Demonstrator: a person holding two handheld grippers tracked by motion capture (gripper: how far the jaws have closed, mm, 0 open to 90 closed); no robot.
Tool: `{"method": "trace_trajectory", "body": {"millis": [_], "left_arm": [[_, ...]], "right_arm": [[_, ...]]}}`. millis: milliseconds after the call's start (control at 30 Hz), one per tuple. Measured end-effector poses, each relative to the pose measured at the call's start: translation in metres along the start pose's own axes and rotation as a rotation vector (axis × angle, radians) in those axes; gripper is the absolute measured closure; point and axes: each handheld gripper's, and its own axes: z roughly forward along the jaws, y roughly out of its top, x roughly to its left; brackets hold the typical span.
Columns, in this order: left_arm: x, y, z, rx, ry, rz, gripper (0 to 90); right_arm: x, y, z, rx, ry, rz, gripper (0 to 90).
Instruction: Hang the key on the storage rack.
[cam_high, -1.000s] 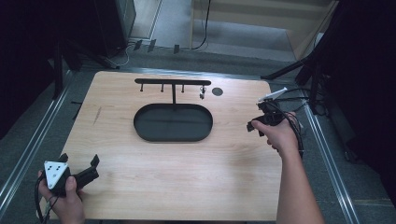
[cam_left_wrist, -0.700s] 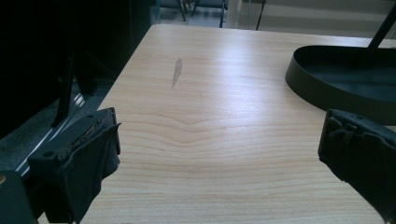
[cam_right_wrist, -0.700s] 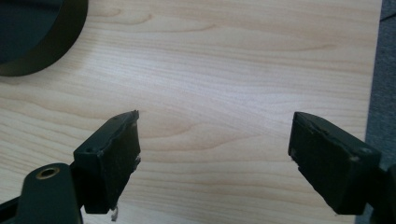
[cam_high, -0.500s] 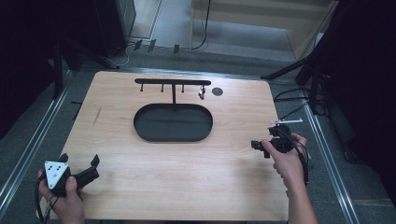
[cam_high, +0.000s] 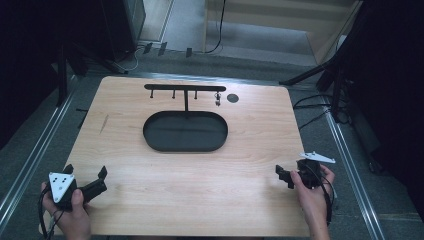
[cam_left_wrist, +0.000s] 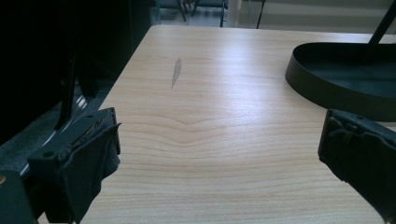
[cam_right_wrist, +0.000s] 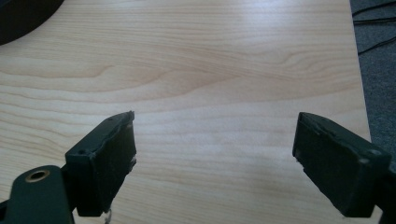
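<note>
A black oval tray (cam_high: 185, 132) lies mid-table, and behind it stands a black T-shaped rack (cam_high: 185, 89) with several hooks. One small dark item (cam_high: 217, 98) hangs from the rack's right end. My left gripper (cam_high: 86, 171) rests open at the front left corner, held by a hand. In the left gripper view the left gripper (cam_left_wrist: 219, 133) has bare wood between its wide jaws, with the tray (cam_left_wrist: 336, 79) ahead to the right. My right gripper (cam_high: 283, 177) sits open near the front right edge. In the right gripper view nothing lies between the right gripper (cam_right_wrist: 215, 128) jaws.
A dark round spot (cam_high: 232, 98) marks the table right of the rack. A grey scuff (cam_left_wrist: 176, 72) shows on the wood at the left. Metal rails (cam_high: 350, 165) run along both table sides, with cables (cam_high: 312, 107) on the floor at right.
My right gripper has drawn back from the right middle of the table to the front right edge. The left gripper has stayed put.
</note>
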Motion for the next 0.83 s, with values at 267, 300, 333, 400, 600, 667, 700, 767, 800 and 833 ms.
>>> {"method": "trace_trajectory", "body": {"millis": [267,300,333,400,600,667,700,767,800,833], "left_arm": [[0.000,0.000,0.000,0.000,-0.001,-0.002,0.0],[0.000,0.000,0.000,0.000,-0.001,-0.002,0.0],[0.000,0.000,0.000,0.000,-0.001,-0.002,0.0],[0.000,0.000,0.000,0.001,0.000,0.001,0.0],[-0.001,0.000,0.000,0.002,0.002,0.014,0.0],[-0.002,0.000,0.000,0.002,0.002,0.014,0.0],[-0.002,0.000,0.000,0.005,0.002,0.016,0.0],[-0.002,0.000,0.000,0.007,0.005,0.023,0.0],[-0.003,0.000,0.000,0.008,0.006,0.025,0.0],[-0.003,0.000,0.001,0.006,0.007,0.028,0.0]], "right_arm": [[-0.013,-0.032,-0.002,-0.120,-0.007,0.014,13.1],[-0.015,-0.036,-0.003,-0.139,-0.010,0.009,13.3],[-0.017,-0.040,-0.004,-0.152,-0.006,0.008,13.3],[-0.020,-0.047,-0.007,-0.189,0.011,0.010,13.4],[-0.029,-0.062,-0.019,-0.328,0.059,0.067,14.2],[-0.031,-0.064,-0.024,-0.364,0.059,0.074,14.6],[-0.032,-0.065,-0.025,-0.368,0.057,0.081,14.7],[-0.034,-0.068,-0.025,-0.378,0.056,0.112,15.4],[-0.034,-0.068,-0.027,-0.389,0.058,0.114,15.6],[-0.034,-0.068,-0.027,-0.391,0.056,0.115,15.6]]}}
